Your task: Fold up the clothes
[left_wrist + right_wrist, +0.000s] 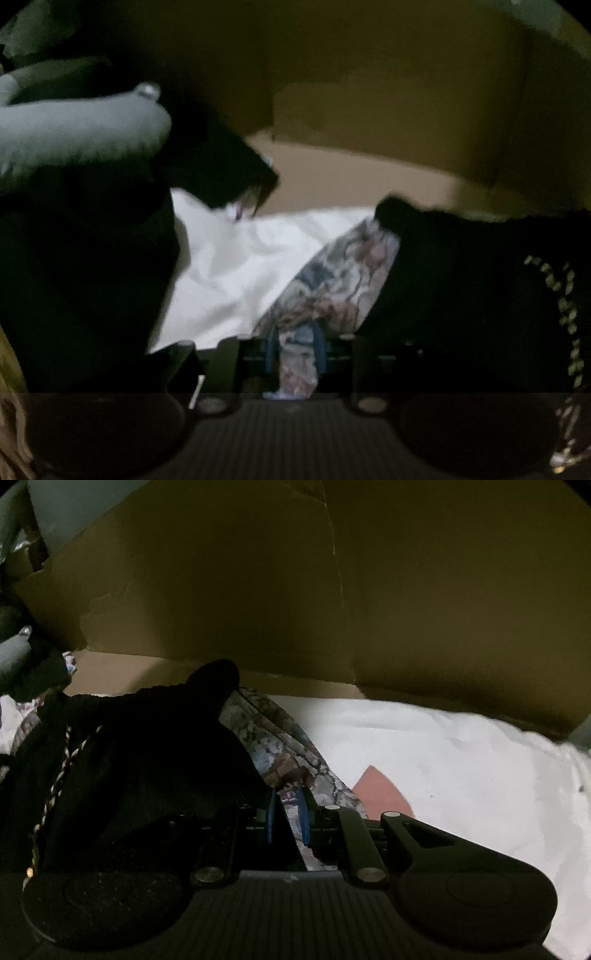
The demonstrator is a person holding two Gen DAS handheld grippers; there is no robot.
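Both grippers are clenched on the same garment, a floral-print cloth (332, 280) in greys, pinks and blues. In the left wrist view the left gripper (295, 354) has its two blue pads (271, 354) pressed against a narrow bunch of that printed fabric, which runs up and away from the jaws as a taut band toward the upper right. In the right wrist view the right gripper (288, 823) pinches another edge of the cloth between its blue pads (303, 823), the jaws nearly together with only the fabric between them.

A black knit garment (147, 753) with a pale braided trim (62, 771) lies against the printed cloth, covering its side; in the left view the same black piece (480, 280) fills the right of the frame, touching the print along its edge.

Beneath and behind both lies a white sheet (461, 760), wrinkled, with a reddish-brown wedge shape (380, 790) on it just beside the right gripper. A brown cardboard wall (332, 590) rises behind the sheet.

At the upper left of the left view a grey sleeve (74, 129) reaches in above a dark, blurred shape whose nature I cannot tell
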